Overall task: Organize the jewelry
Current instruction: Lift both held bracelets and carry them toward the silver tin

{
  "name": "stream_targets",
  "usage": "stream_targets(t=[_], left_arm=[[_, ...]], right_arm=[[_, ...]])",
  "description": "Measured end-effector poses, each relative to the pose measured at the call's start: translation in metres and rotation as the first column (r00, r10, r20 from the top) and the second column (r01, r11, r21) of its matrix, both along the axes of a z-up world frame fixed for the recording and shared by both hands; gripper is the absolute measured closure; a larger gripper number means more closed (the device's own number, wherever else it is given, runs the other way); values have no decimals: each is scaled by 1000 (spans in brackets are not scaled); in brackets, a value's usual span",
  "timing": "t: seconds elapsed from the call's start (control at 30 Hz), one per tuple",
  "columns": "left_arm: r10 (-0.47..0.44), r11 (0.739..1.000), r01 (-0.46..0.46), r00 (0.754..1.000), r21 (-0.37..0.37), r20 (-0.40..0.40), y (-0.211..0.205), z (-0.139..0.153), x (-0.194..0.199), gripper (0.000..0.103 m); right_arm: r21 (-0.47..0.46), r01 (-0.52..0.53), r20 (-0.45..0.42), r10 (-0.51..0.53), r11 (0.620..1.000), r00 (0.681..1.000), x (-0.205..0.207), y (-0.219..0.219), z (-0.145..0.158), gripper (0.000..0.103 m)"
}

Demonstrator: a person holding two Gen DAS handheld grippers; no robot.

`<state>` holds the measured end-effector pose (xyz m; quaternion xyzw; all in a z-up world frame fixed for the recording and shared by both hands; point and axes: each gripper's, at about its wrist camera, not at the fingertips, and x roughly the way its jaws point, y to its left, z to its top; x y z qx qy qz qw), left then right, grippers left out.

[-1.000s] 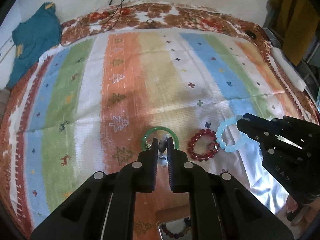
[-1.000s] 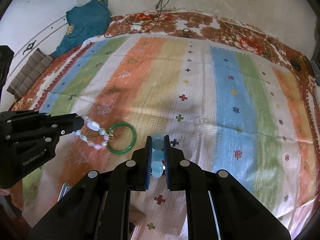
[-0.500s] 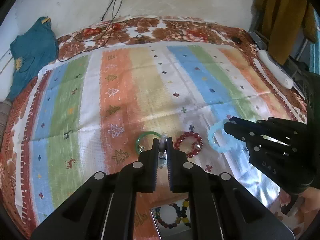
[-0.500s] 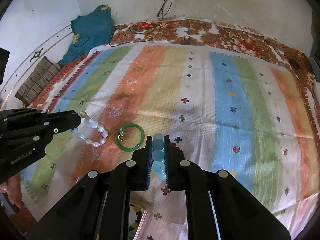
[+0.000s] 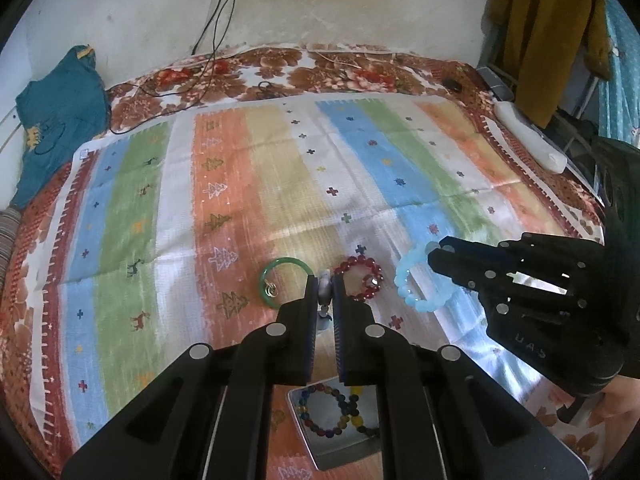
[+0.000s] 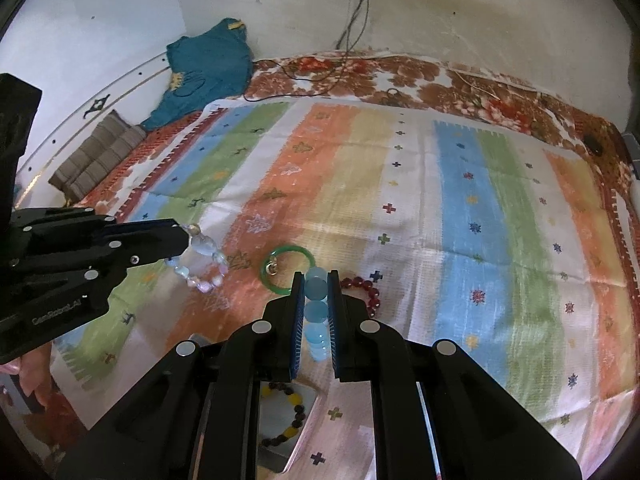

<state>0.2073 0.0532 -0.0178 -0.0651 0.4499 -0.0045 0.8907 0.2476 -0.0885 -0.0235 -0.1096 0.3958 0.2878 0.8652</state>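
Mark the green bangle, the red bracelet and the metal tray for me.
green bangle (image 5: 286, 262), left wrist view, top of the ring.
red bracelet (image 5: 356, 263), left wrist view, upper beads.
metal tray (image 5: 344, 454), left wrist view, near rim.

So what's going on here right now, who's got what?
Both grippers are mid-carry. The left gripper is shut on a pale crystal bracelet; the right gripper is shut on a light blue bead bracelet. A green bangle and a red bead bracelet lie on the striped cloth. A tray already holds a multicolored bracelet.

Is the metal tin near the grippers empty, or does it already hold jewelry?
Not empty. The open tin holds a multicoloured beaded bracelet; the right wrist view shows its dark and yellow beads inside.
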Motion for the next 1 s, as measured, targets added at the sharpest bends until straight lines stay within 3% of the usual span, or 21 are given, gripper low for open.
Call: stream_targets(t=[1.0], left_arm=[[-72,997,72,997,-11,11,-16,4,-51,96]], right_arm=[[0,-67,-19,67,998,998,-56,0,-3,91]])
